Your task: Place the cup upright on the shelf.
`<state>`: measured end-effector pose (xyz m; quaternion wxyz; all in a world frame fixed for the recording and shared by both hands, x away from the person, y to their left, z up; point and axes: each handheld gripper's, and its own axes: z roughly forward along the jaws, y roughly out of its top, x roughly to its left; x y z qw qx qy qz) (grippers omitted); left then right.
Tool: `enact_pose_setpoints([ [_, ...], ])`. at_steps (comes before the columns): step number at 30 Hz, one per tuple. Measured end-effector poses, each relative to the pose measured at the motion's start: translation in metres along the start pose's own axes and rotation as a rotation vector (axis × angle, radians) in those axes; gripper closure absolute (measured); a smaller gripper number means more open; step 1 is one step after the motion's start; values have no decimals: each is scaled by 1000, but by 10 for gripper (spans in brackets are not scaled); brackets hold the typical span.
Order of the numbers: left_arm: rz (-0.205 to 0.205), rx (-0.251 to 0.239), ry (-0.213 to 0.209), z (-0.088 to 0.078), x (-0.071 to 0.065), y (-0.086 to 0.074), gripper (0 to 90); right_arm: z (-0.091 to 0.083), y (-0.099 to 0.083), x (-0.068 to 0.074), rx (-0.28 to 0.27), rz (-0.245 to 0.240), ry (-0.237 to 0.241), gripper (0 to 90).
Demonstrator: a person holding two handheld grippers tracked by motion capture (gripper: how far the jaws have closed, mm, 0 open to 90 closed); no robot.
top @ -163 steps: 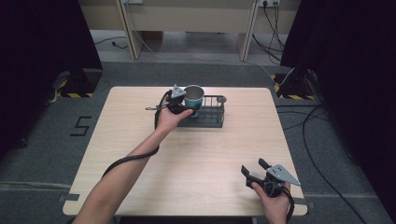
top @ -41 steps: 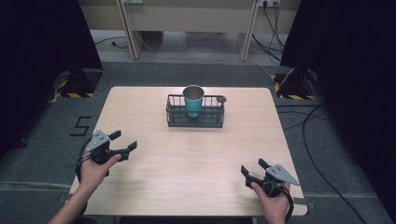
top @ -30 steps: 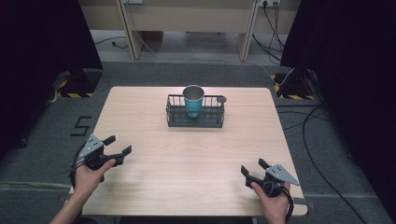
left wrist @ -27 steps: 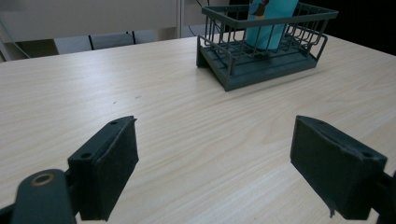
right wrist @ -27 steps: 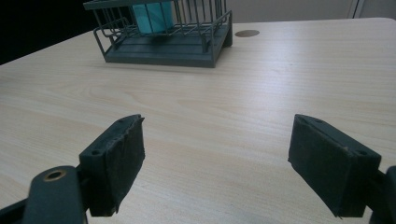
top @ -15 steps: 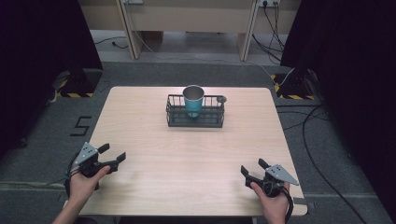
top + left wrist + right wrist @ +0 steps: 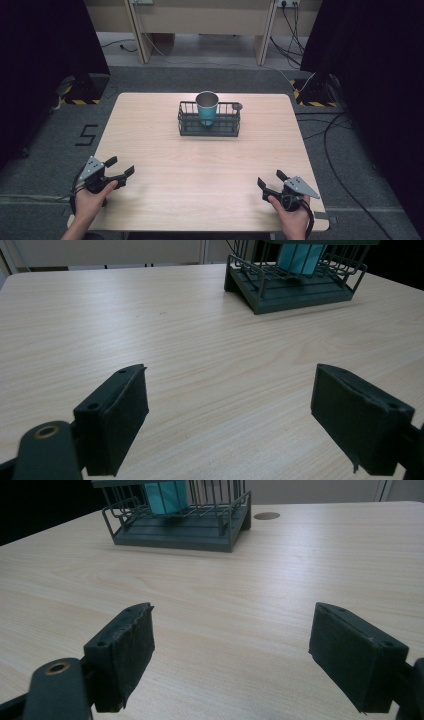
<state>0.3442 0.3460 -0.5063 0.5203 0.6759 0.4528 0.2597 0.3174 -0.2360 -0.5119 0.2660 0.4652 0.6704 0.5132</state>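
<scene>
A teal cup (image 7: 207, 107) stands upright in a dark wire basket (image 7: 186, 127) on the wooden table (image 7: 200, 170).

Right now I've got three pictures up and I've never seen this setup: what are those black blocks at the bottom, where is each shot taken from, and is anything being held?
No robot arm here: a person holds a two-jaw gripper in each hand. The high view looks down from above the person's side of the wooden table. There the left gripper sits near the table's near left corner and the right gripper near the near right corner. The other two pictures come from cameras riding on the grippers; the black blocks are each gripper's own jaws, spread wide with bare table between them, so nothing is held. Toward the far side stands a dark wire basket with a teal cup upright inside it.
</scene>
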Motion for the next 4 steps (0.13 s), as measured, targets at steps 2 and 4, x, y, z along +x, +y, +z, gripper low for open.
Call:
enact_pose_setpoints([
  [2,4,-6,-3,0,-1,0,145,0,0,0,-2,1,-1,181],
  [4,5,-9,-6,0,-1,0,145,0,0,0,-2,3,-2,176],
])
